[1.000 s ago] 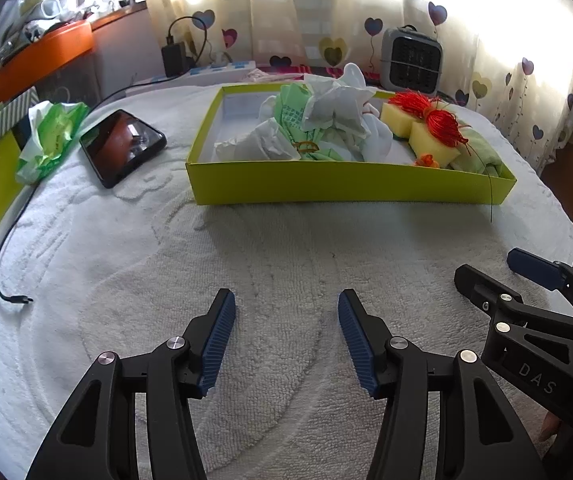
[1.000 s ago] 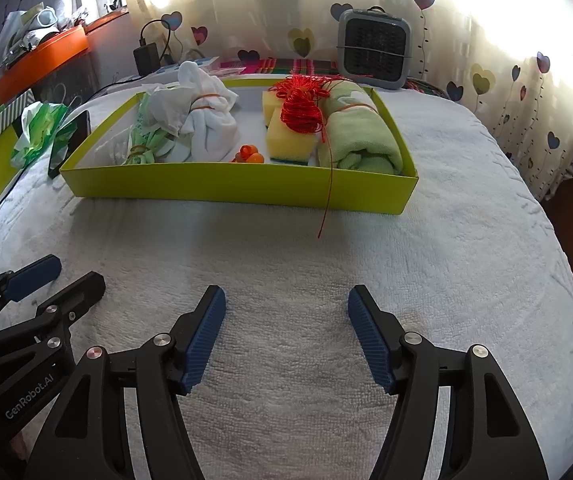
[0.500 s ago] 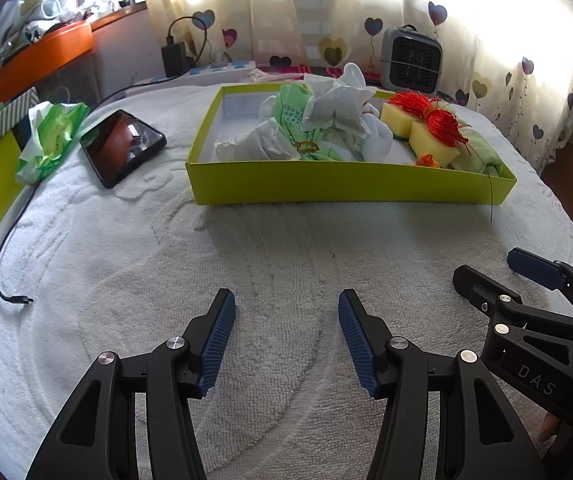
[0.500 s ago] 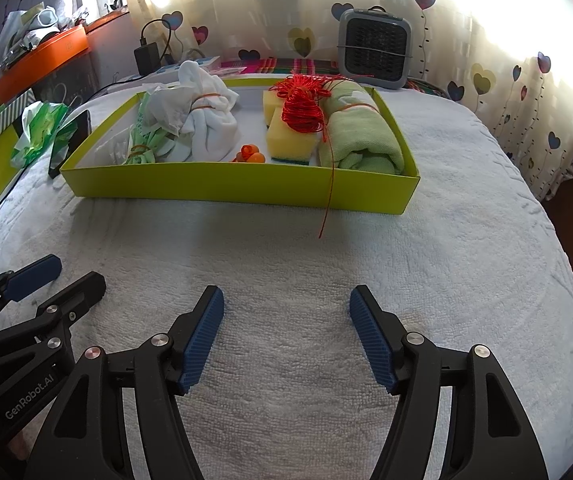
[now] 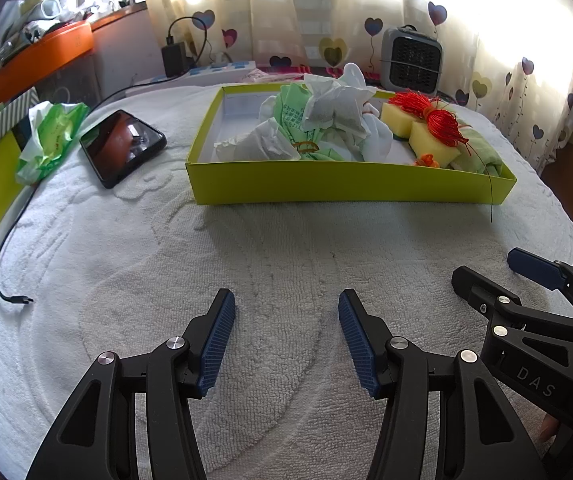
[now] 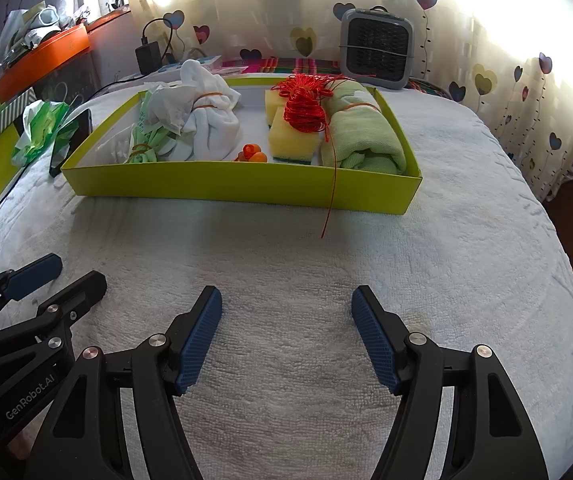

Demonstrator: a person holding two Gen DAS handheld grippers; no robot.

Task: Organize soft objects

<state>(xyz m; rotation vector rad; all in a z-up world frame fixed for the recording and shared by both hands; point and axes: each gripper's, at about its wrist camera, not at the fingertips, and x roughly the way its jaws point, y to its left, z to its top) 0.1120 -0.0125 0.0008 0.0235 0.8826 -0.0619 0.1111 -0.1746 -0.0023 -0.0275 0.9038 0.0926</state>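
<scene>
Both grippers are held empty over the white towel [image 6: 466, 240], with the soft things gathered in the yellow-green tray [image 6: 242, 187] beyond.

From left to right, the left gripper [image 5: 286, 338] is seen with its fingers apart on nothing, and the right gripper [image 6: 286, 336] likewise, its fingers having just been opening with nothing between them. In the tray are laid a banded green bundle [image 6: 148, 142], a white cloth bundle [image 6: 210, 120], yellow sponges [image 6: 292, 138] under red cord [image 6: 306, 108], and a rolled green towel [image 6: 362, 136]. One cord strand hangs over the tray's front wall.
</scene>
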